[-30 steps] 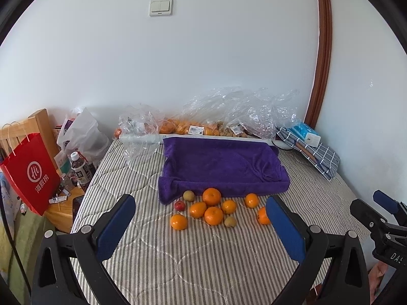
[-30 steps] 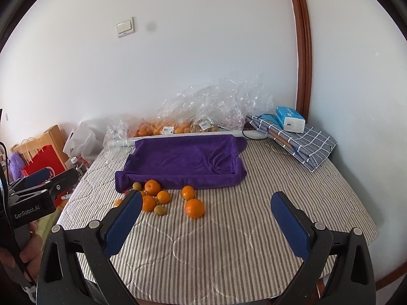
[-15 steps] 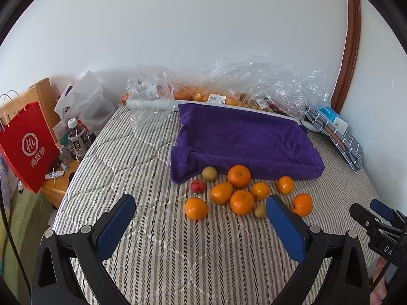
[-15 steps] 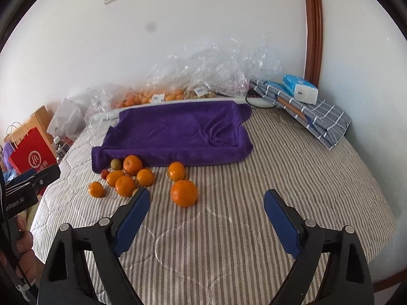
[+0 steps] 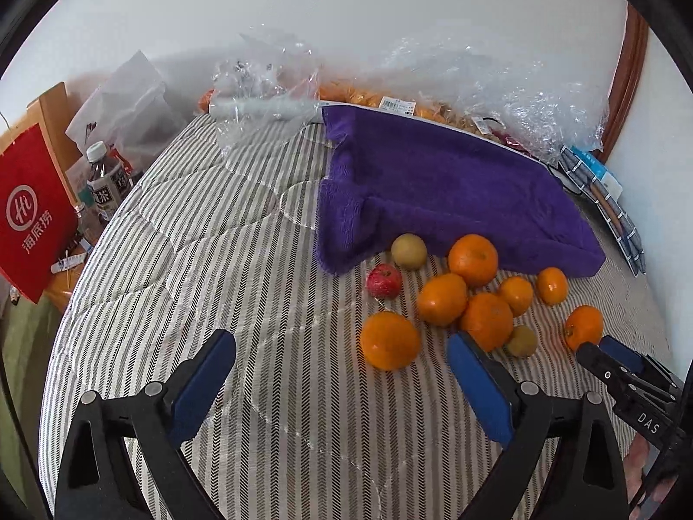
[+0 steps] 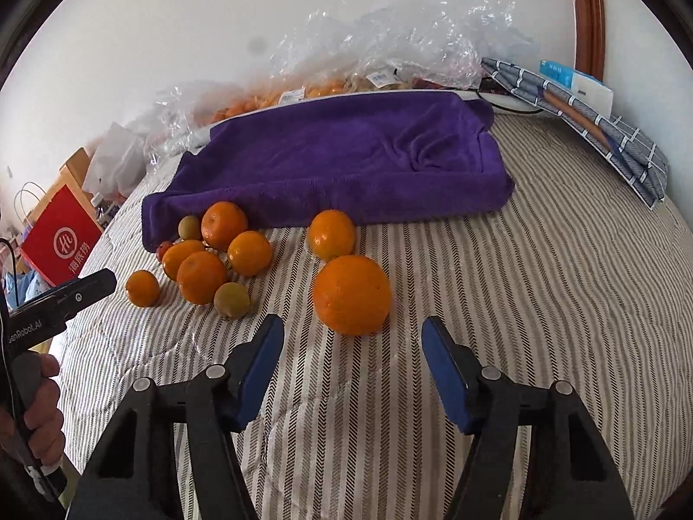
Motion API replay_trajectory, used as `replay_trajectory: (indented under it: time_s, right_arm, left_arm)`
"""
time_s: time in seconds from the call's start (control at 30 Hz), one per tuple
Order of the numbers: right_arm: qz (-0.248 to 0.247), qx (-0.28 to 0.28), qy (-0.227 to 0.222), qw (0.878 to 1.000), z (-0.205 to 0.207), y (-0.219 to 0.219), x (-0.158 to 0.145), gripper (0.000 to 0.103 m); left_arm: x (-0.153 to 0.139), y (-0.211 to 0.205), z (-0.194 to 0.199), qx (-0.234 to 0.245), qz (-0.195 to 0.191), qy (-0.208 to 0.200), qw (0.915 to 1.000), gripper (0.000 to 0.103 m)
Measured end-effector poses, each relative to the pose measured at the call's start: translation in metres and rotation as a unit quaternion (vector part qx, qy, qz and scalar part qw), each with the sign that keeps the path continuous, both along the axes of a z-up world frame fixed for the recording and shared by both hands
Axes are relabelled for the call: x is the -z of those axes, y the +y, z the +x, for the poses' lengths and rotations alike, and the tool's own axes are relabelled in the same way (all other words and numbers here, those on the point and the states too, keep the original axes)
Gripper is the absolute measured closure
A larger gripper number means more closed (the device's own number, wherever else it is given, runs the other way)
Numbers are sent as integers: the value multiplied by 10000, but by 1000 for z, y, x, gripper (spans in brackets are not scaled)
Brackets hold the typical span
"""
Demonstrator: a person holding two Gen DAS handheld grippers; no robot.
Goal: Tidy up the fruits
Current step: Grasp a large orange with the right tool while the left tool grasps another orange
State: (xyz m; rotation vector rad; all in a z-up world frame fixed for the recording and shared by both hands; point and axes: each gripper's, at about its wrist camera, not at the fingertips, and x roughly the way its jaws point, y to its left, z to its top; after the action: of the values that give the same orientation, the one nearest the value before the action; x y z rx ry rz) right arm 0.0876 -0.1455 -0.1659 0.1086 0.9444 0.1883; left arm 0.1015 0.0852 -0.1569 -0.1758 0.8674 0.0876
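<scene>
The right tongs (image 6: 351, 346) are closing with nothing between them, just short of a big orange (image 6: 351, 294). The left tongs (image 5: 342, 368) gape, closing slightly (also empty). Beyond, more fruit lies on the striped bed (image 6: 541, 303) before a purple towel (image 6: 355, 160).

The left tongs (image 5: 342, 383) hang over the striped bed (image 5: 242, 268), jaws wide and closing slightly, nothing between them. Beyond their right pad lies the nearest orange (image 5: 390, 340). Behind it sit a cluster of oranges (image 5: 472, 290), a red fruit (image 5: 384, 281) and a greenish fruit (image 5: 409, 251), just beside the purple towel (image 5: 437, 190). The right tongs (image 5: 623, 370) enter at the right edge
</scene>
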Motion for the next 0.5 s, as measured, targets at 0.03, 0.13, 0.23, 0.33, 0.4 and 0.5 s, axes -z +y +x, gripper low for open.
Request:
replay_trajectory:
  time_s: [0.03, 0.13, 0.23, 0.33, 0.4, 0.5]
  right_arm:
    - [11, 18, 12, 10000, 3, 1, 2, 40]
    - [-17, 49, 69, 10000, 13, 5, 9, 46]
    - [-187, 88, -27, 9998, 19, 8, 12, 54]
    - [-262, 43, -68, 9996, 20, 8, 13, 60]
    - [-217, 37, -77, 9997, 20, 6, 12, 60]
    - [-171, 46, -77, 9998, 20, 0, 11, 60]
  left_arm:
    - [3, 2, 2, -6, 7, 21, 10000, 6]
    - [9, 6, 5, 6, 4, 24, 10000, 8]
    - [12, 7, 6, 104, -193, -75, 9997, 8]
    - [16, 4, 10, 242, -367, -111, 9990, 8]
    - [21, 0, 14, 284, -375, -70, 9989, 10]
    - [28, -7, 17, 401, -323, 2, 9987, 28]
